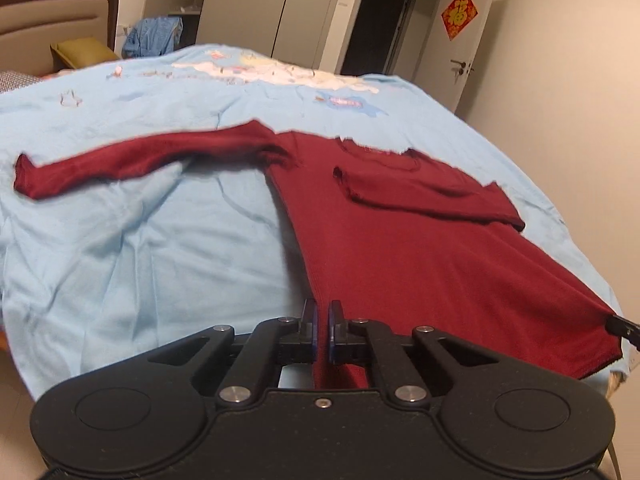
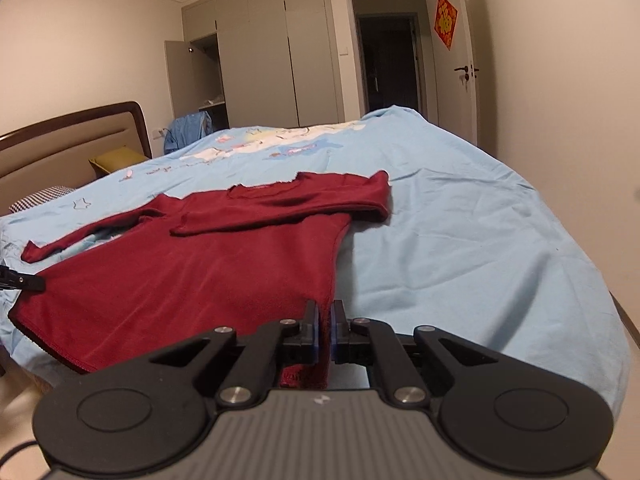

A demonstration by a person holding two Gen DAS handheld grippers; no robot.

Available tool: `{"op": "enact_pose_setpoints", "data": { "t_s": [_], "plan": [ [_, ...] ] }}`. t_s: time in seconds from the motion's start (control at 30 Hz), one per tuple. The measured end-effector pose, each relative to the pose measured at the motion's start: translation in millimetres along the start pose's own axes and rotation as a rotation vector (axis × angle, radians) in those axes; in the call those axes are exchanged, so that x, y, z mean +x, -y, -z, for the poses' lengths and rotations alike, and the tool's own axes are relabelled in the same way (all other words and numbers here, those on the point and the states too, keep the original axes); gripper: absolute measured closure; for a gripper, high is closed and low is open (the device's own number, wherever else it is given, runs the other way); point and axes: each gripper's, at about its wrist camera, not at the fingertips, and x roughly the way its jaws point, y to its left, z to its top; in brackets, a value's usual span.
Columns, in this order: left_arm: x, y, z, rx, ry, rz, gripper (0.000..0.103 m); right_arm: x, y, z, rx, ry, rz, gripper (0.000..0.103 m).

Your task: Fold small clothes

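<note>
A dark red long-sleeved sweater (image 1: pixel 420 240) lies spread on a bed covered with a light blue printed sheet (image 1: pixel 140 240), its hem toward the near edge of the bed and its neckline away from the cameras. One sleeve (image 1: pixel 432 196) is folded across the chest, its cuff lying near the middle of the body just below the neckline. The other sleeve (image 1: pixel 132 160) stretches straight out to the side over the sheet, its cuff well apart from the body.

The left gripper (image 1: pixel 323 320) is at the sweater's left hem corner, its fingers drawn close together with red fabric pinched between the blue pads. The right gripper (image 2: pixel 326 320) clamps the opposite hem corner in the same way, with a fold of red cloth hanging between its narrow jaws. Each camera catches the tip of the other gripper at the far hem corner: a black fingertip at the right edge of the left wrist view, and another at the left edge of the right wrist view. The hem between the two corners runs along the near edge of the bed.

Behind the bed stand a padded headboard (image 2: pixel 60 152), a yellow-green pillow (image 2: pixel 116 160), grey wardrobe doors (image 2: pixel 272 52) and a door bearing a red paper ornament (image 2: pixel 445 20).
</note>
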Motion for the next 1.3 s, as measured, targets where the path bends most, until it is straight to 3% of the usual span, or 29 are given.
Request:
{"op": "enact_pose_setpoints", "data": {
  "t_s": [0.2,0.47,0.57,0.63,0.7,0.77,0.97,1.17,1.3],
  "plan": [
    [18,-15,28,-0.082,-0.061,0.000,0.099,12,8,19,0.028,-0.072,0.034,0.097],
    [28,-16,33,-0.069,-0.077,-0.007,0.098,24,2,28,-0.022,-0.109,0.064,0.097],
    [32,-22,36,-0.121,-0.100,0.018,0.086,26,2,30,-0.033,-0.120,0.070,0.093],
    [32,-29,37,-0.172,-0.103,0.041,0.083,29,4,29,-0.026,-0.120,0.067,0.083],
    [32,-36,35,-0.206,-0.095,0.047,0.071,31,5,28,-0.014,-0.114,0.065,0.056],
    [30,-44,30,-0.221,-0.069,0.022,0.044,34,6,25,-0.006,-0.101,0.062,0.042],
    [26,-81,1,-0.277,0.057,-0.110,0.004,51,-2,14,0.005,-0.060,0.019,0.004],
    [30,-129,-33,-0.325,0.161,-0.220,0.001,74,-19,8,0.008,-0.060,-0.012,0.000],
    [38,-169,-57,-0.430,0.239,-0.244,0.001,86,-35,8,-0.035,-0.070,-0.025,0.000]
  ]
}}
